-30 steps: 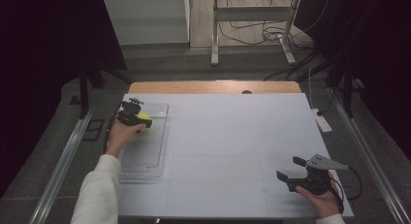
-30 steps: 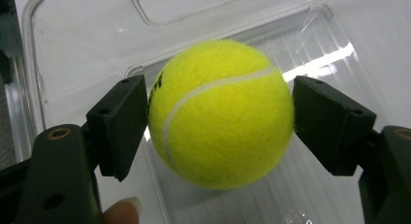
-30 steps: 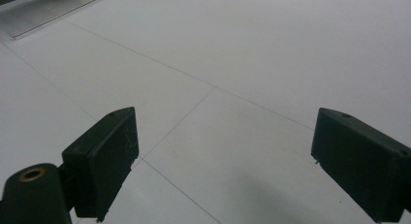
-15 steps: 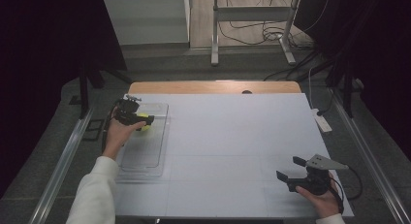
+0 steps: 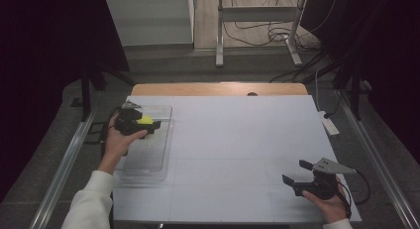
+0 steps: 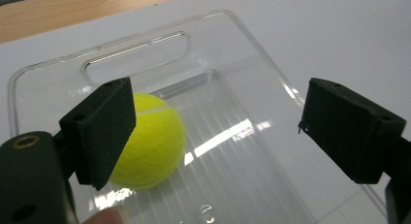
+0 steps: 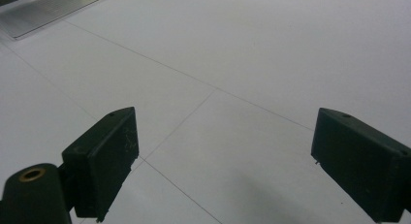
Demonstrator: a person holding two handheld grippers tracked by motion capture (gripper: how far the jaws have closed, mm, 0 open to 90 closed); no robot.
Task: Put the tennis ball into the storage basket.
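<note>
The left claw [image 6: 213,132] stands with its two black jaws apart, having just been opening, and nothing is pressed between them. A bright yellow-green tennis ball [image 6: 152,141] lies just past the left jaw, partly hidden behind it and free of both pads. The ball rests on the ribbed floor of a clear plastic rectangular tray [image 6: 145,59] with a slot handle cut in its far end. In the high view the left claw [image 5: 148,126] hovers over the far part of that tray [image 5: 148,159], with the ball [image 5: 144,120] right at it. The tray sits along the left side of the white counter [image 5: 233,140].

The right claw [image 7: 223,166] also has its jaws apart and empty, over bare counter. In the high view it [image 5: 296,173] is held at the near right corner, well apart from the tray.
</note>
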